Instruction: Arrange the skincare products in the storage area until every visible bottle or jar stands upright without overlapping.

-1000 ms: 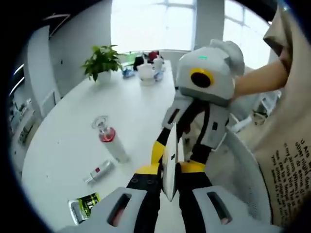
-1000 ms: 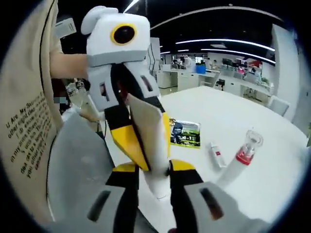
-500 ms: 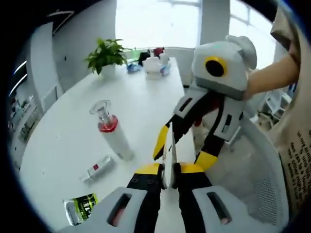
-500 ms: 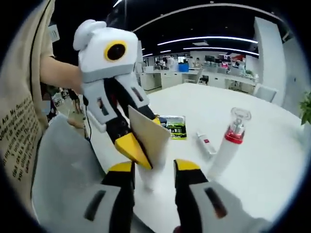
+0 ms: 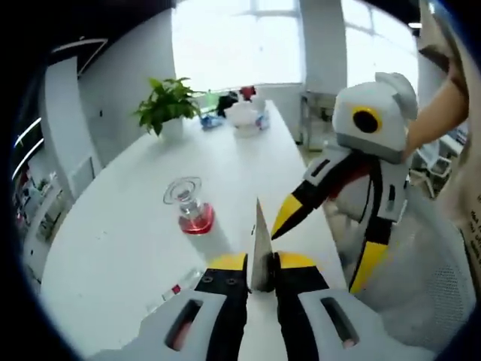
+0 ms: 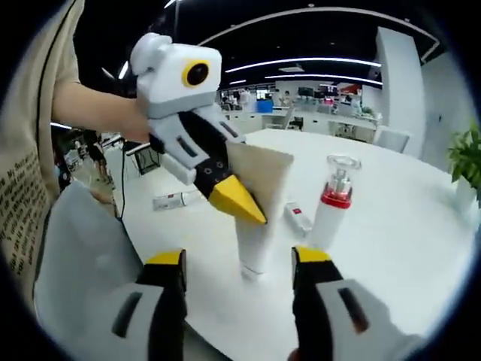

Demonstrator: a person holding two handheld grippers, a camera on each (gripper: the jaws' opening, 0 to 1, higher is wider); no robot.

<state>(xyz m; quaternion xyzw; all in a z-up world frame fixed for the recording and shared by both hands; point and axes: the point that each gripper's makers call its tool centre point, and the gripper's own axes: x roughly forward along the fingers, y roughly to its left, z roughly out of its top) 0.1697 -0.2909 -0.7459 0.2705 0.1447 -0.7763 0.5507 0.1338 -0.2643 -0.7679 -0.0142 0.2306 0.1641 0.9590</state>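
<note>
Your left gripper [image 6: 239, 204] is clenched on the flat crimped end of the white tube [image 6: 259, 207], which stands cap-down on the white bench [image 6: 391, 226]. Your right gripper [image 6: 239, 259] hangs released, jaws wide apart on either side of the tube's cap. Just right of the tube stands the red-collared pump bottle [image 6: 331, 207], upright; a small white tube [image 6: 295, 217] lies flat behind them.

Upright white tube [image 6: 259, 214], red-collared bottle [image 6: 331, 210]
</note>
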